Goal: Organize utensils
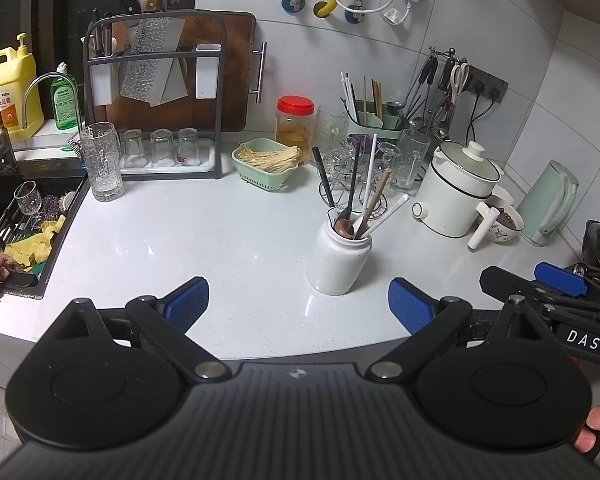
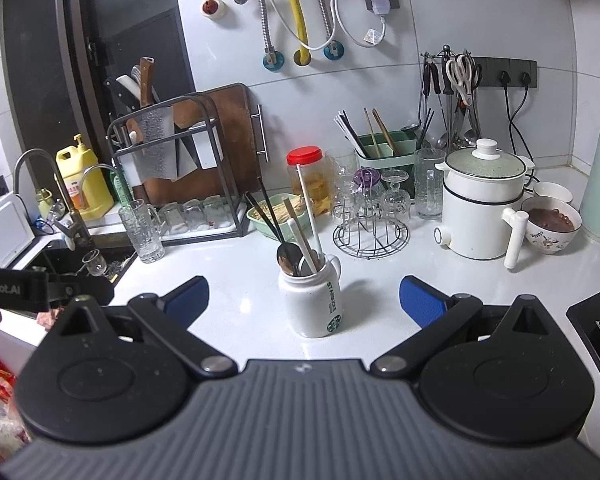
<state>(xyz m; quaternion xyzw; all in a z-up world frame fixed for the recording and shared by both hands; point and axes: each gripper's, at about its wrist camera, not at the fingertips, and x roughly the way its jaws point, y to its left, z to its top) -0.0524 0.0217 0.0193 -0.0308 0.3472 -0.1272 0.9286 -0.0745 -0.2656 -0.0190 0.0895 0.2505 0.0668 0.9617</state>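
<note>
- Left gripper (image 1: 298, 306): held spread wide and empty above the near edge of the white countertop (image 1: 204, 232).
- Right gripper (image 2: 304, 304): likewise spread apart, nothing grasped.
- White mug (image 2: 315, 303): stood upright on the countertop, just beyond the right gripper, between its fingers in that view.
- Utensils (image 2: 296, 236): spoons and chopsticks are seen standing in the mug, handles leaning.
- Green utensil caddy (image 2: 386, 152): placed far right, against the wall, behind the wire glass rack (image 2: 370, 236).
</note>
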